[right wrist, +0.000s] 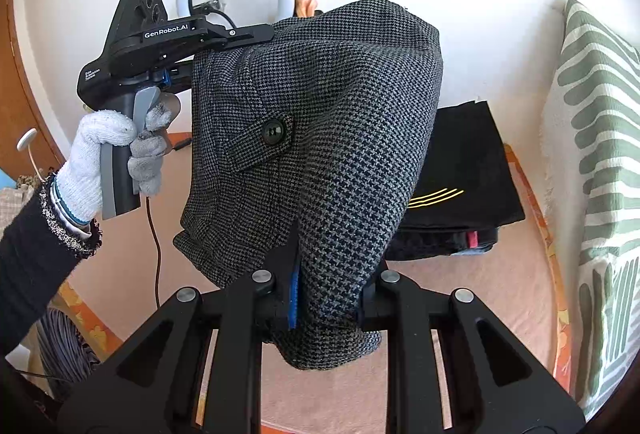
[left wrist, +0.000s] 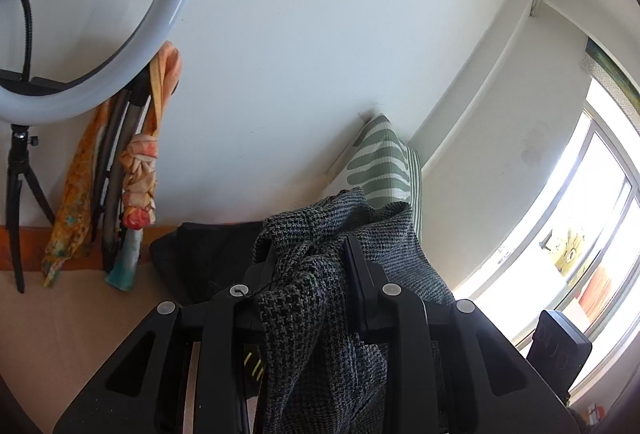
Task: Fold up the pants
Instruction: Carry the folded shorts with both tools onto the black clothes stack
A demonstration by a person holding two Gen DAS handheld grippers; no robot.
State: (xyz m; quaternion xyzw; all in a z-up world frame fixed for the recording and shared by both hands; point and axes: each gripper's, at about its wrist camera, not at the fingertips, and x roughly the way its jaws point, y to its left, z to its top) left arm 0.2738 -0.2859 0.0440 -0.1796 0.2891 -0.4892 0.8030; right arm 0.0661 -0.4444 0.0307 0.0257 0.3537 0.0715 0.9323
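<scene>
Grey houndstooth pants [right wrist: 340, 113] hang in the air above the bed, held up at two places. My right gripper [right wrist: 330, 286] is shut on a folded edge of the fabric, which bulges out between its fingers and hangs below them. My left gripper [right wrist: 264, 31] sits up and to the left in a white-gloved hand [right wrist: 104, 161], its fingers clamped on the pants' top edge. In the left wrist view the same pants [left wrist: 320, 334] are bunched between the fingers of my left gripper [left wrist: 310, 266], which is shut on them. A button flap shows on the pants' front.
A stack of folded black clothes [right wrist: 460, 169] lies on the pink bed sheet [right wrist: 460, 314] by the wall. A green-striped pillow [right wrist: 592, 153] stands at the right. A ring light [left wrist: 120, 53] on a tripod and hanging scarves [left wrist: 140, 173] are to the left.
</scene>
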